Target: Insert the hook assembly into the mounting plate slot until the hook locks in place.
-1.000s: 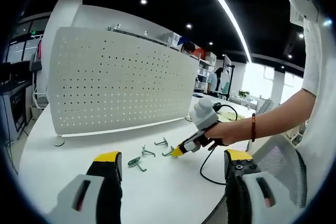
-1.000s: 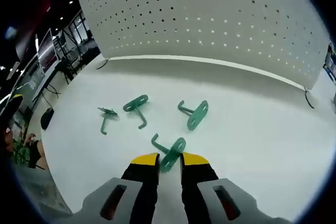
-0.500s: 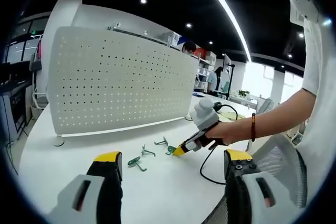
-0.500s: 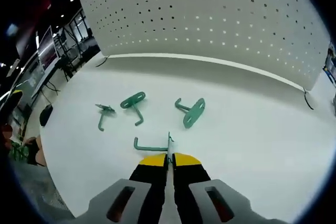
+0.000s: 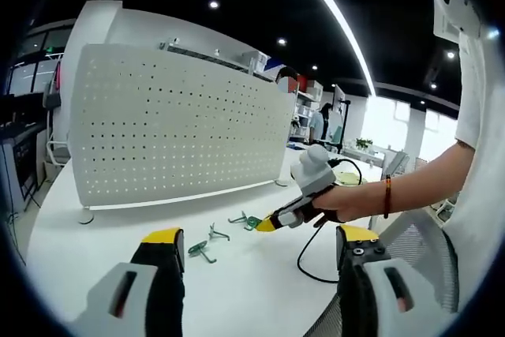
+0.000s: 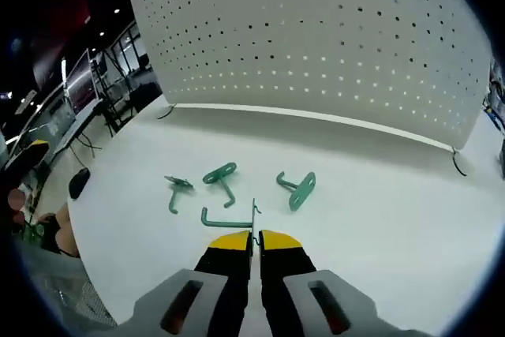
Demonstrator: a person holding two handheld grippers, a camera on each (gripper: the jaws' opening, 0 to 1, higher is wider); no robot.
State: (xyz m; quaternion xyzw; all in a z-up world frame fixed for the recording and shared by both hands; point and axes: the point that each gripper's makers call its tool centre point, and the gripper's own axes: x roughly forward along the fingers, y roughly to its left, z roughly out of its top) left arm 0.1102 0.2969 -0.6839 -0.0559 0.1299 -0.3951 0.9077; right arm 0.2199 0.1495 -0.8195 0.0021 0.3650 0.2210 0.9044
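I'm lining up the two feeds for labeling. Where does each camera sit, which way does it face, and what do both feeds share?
Left gripper view: rides the left claw, held low and open, facing the white pegboard across the white table; the person's hand brings the right claw in from the right.
Right gripper view: rides the right claw, looking down at the table toward the pegboard, shut on a green hook.
Shared: pegboard, table, three loose hooks.
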